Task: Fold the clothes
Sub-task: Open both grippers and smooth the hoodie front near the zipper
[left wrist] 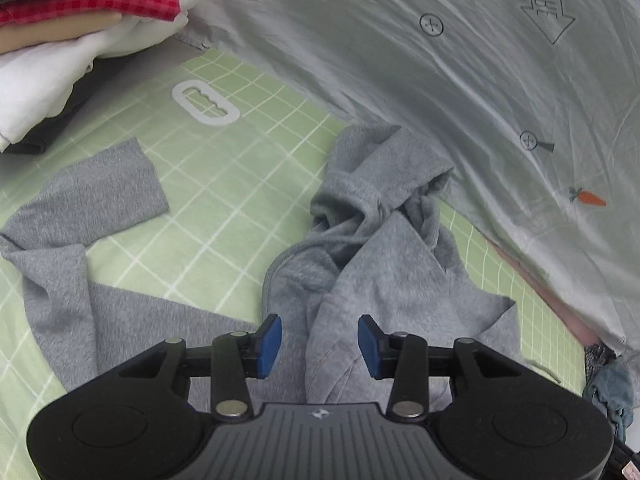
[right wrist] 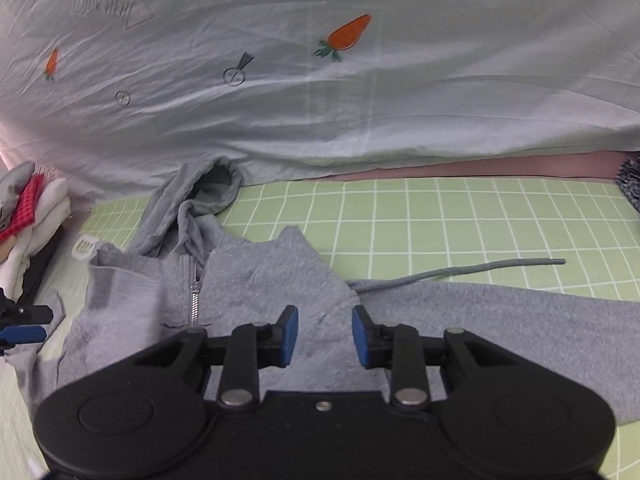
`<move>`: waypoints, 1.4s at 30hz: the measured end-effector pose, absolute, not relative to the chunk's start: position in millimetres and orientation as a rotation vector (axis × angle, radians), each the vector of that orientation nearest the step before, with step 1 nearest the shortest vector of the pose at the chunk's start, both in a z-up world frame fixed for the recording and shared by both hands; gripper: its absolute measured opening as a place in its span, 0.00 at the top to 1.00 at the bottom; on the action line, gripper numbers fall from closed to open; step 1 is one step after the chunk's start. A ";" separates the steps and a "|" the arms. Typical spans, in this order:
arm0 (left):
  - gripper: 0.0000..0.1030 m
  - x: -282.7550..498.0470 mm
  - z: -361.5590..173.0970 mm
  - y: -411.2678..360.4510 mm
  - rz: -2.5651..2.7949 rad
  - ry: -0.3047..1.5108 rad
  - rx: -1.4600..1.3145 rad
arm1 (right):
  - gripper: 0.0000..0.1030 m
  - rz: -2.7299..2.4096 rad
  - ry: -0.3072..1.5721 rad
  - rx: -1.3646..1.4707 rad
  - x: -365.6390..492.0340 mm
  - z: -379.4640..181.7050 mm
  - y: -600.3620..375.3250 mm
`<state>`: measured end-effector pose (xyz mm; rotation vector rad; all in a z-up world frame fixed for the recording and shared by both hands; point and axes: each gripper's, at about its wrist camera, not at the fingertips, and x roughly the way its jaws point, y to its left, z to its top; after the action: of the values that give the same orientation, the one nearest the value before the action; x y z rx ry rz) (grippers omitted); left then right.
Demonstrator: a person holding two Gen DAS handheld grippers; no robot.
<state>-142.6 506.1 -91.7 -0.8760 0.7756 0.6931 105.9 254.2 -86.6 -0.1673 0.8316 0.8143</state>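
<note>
The bed is covered with a light green sheet (right wrist: 460,220) printed with a white grid. A grey zip-up hoodie (right wrist: 256,280) is spread out rumpled on it, hood (left wrist: 384,172) bunched up toward the back, one sleeve (left wrist: 100,192) laid off to the left, and a drawstring (right wrist: 460,272) trailing across the grid. A white plastic ring (left wrist: 206,103) is seen flat on the sheet near a stack of folded clothes (left wrist: 80,28). A pale crumpled duvet with carrot prints (right wrist: 320,100) is heaped along the far side. A dark speckled fabric bit (right wrist: 630,184) sits at the right edge, too cropped to identify.
</note>
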 end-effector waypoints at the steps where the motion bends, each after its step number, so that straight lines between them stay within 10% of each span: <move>1: 0.57 -140.7 -95.2 502.7 0.675 0.785 -0.874 | 0.70 0.824 0.819 -0.209 104.3 -89.9 261.5; 10: 0.57 -115.0 -117.9 495.1 0.634 0.861 -0.807 | 0.61 0.887 0.722 -0.534 102.2 -116.4 305.8; 14: 0.73 -114.6 -123.1 495.8 0.615 0.852 -0.793 | 1.00 0.952 0.782 -0.580 110.8 -126.7 310.4; 20: 0.73 -117.1 -126.7 498.0 0.613 0.844 -0.810 | 1.00 0.921 0.805 -0.472 118.0 -121.9 296.7; 25: 0.69 -116.1 -133.5 502.9 0.628 0.866 -0.840 | 0.72 0.944 0.763 -0.420 120.4 -117.9 301.8; 32: 0.68 -110.5 -138.6 509.6 0.626 0.900 -0.847 | 0.60 1.012 0.795 -0.419 124.5 -132.7 322.5; 37: 0.67 -111.5 -140.3 510.4 0.624 0.898 -0.849 | 0.99 1.013 0.782 -0.371 127.6 -127.6 318.0; 42: 0.67 -111.9 -141.9 510.9 0.619 0.893 -0.852 | 0.99 0.911 0.704 -0.248 144.8 -97.7 291.0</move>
<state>-111.9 510.9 -141.9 -0.8522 0.8928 0.6194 144.8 291.0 -97.7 -0.2479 0.7042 0.9115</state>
